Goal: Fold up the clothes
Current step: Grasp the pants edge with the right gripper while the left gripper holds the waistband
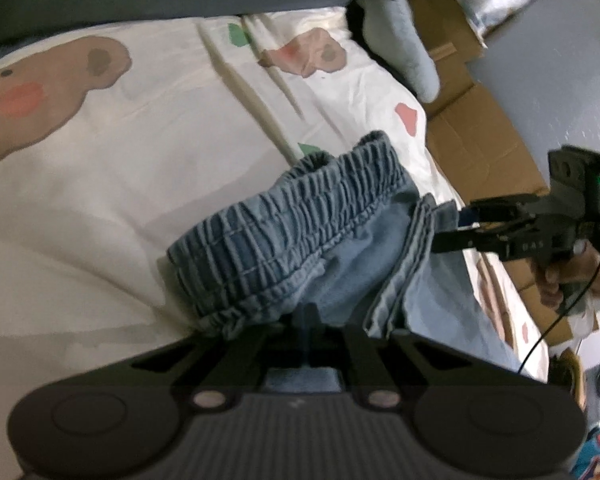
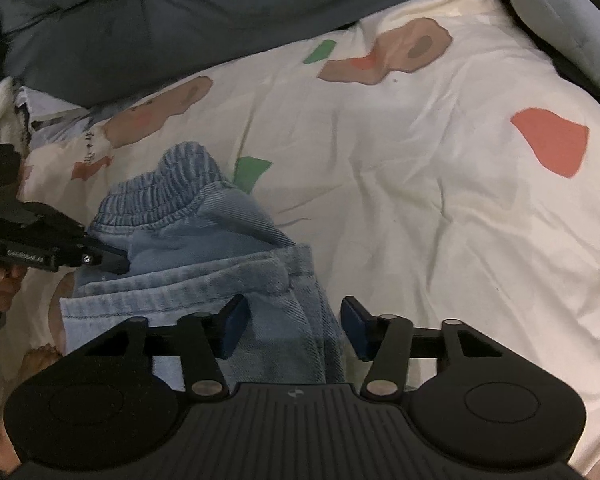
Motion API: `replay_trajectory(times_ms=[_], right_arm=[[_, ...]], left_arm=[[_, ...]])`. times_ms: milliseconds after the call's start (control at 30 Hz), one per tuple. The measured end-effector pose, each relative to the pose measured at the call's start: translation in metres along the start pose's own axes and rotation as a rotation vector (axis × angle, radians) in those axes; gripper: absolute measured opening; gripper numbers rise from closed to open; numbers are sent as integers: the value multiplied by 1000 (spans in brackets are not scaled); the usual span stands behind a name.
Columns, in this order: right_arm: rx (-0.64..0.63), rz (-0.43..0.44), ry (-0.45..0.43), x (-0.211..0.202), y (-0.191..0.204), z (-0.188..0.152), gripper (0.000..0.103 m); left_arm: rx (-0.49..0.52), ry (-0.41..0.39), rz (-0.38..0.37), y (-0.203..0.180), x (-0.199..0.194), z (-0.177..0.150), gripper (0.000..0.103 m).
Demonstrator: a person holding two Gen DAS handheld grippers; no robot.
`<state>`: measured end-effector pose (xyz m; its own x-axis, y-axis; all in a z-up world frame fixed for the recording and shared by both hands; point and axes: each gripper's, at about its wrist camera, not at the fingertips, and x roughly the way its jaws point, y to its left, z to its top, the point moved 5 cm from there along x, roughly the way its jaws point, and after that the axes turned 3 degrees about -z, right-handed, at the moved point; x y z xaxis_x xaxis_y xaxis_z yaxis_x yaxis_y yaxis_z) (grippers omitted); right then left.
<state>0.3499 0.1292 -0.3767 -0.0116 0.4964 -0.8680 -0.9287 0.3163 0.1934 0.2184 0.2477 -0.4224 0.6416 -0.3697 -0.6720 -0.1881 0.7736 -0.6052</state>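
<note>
The denim garment (image 2: 204,256), pale blue with a gathered elastic waistband, lies bunched and partly doubled over on the bed, on a cream duvet (image 2: 420,200) printed with brown bears and red and green patches. The left tool (image 2: 118,262) is pressed together on a fold of the denim near the waistband. The right tool (image 2: 292,326) stands spread, its blue pads to either side of the layered hem edge, not pressing on it. The fold looks midway: one corner is gripped and the other still wants taking. The next move likely calls for the right tool to pinch that edge cleanly through all its layers before both lift together. White lettering on the left tool's body is too blurred to read. Cardboard boxes (image 1: 480,140) lie beside the bed.
</note>
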Motion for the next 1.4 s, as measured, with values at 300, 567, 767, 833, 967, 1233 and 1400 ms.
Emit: replay_trajectory(times_ms=[300,567,767,833,967,1233,1400], right_arm=[[-32,19,1,-7,2,3,31],[-71,43,4,-17,4,7,18],[-100,56,8,-24,9,8,15],[-101,57,10,-25,9,9,15],[-86,51,21,-18,8,9,17],[-53,56,53,0,4,9,21],[-47,50,68,10,3,7,24]], left_arm=[[-17,-34,-59,-30,-32,-7,55],[-14,-39,-79,-41,-32,-14,63],[-12,-3,-89,-49,-35,-24,61],[-29,7,-87,-46,-32,-28,61],[-72,9,-99,-40,-26,-34,61],[-133,32,-106,-27,-14,-45,49],[-141,45,-115,-25,-5,-46,49]])
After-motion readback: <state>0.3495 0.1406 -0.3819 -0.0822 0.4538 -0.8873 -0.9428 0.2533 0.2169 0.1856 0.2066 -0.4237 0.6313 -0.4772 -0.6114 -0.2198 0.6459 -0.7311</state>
